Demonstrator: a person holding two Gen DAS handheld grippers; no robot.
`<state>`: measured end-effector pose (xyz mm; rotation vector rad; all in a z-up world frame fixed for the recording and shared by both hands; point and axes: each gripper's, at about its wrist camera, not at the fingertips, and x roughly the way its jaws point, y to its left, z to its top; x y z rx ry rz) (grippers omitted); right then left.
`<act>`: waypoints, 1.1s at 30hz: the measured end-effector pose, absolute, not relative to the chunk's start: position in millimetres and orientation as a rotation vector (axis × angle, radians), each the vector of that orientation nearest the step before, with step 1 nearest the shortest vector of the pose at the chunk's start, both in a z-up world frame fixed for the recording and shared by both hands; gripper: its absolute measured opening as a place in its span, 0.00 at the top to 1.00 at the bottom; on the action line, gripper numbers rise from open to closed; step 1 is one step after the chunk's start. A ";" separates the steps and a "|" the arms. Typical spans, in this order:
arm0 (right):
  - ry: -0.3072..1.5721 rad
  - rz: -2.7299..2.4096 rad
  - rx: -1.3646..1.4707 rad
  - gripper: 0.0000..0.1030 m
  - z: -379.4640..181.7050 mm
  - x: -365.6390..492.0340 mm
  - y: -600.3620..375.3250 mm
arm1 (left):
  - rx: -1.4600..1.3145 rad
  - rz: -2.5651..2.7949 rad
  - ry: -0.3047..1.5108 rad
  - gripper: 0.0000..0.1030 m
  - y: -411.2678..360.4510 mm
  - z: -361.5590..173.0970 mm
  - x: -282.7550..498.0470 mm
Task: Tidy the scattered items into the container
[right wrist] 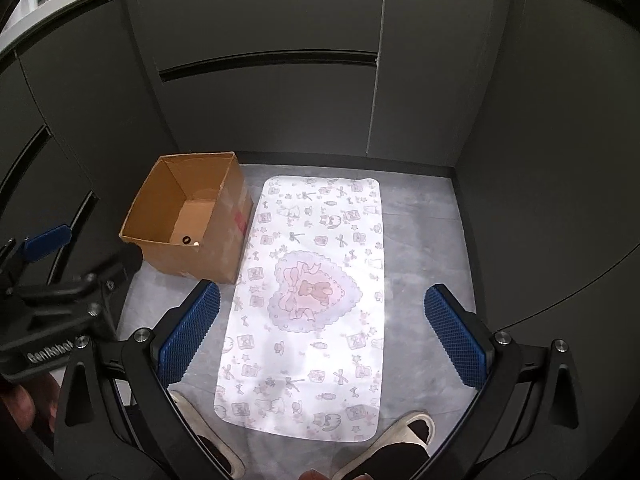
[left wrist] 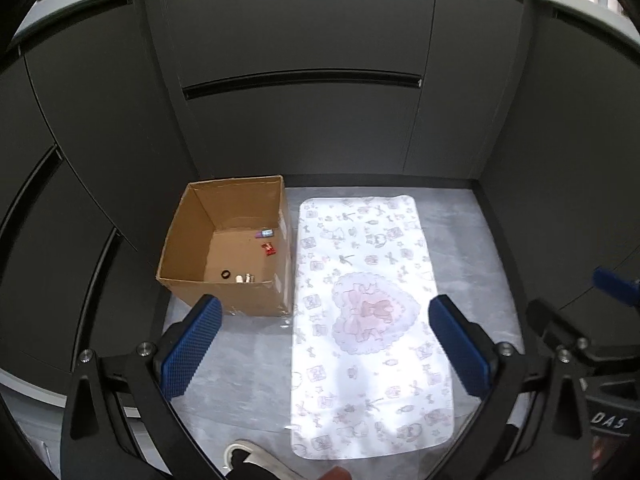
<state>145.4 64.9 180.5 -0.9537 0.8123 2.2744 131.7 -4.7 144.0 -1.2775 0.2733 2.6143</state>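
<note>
Both tongs apart, holding nothing: left tongs [left wrist: 326, 344], right tongs [right wrist: 322, 332] above mat [right wrist: 312, 300]. Cardboard box [left wrist: 188, 256] w/ small items just left of mat.

Grey floor [right wrist: 420, 216] bears patterned mat [right wrist: 320, 280] beside cardboard box [right wrist: 224, 240].

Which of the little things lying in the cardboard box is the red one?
The small red wrapped piece near the box's right wall. The black ring and pale bits lie nearer the front; a purplish piece lies behind.
</note>
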 end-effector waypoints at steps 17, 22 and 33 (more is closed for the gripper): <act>0.813 2.267 -0.950 0.00 176.3 145.1 62.9 | -1.270 2.626 0.237 0.00 -6.8 147.0 128.2; 0.787 2.313 -0.962 0.00 167.2 152.9 81.8 | -1.257 2.611 0.277 0.00 -4.9 141.3 127.2; 0.750 2.353 -0.973 0.00 152.9 151.5 87.3 | -1.252 2.566 0.400 0.00 -0.8 119.7 126.4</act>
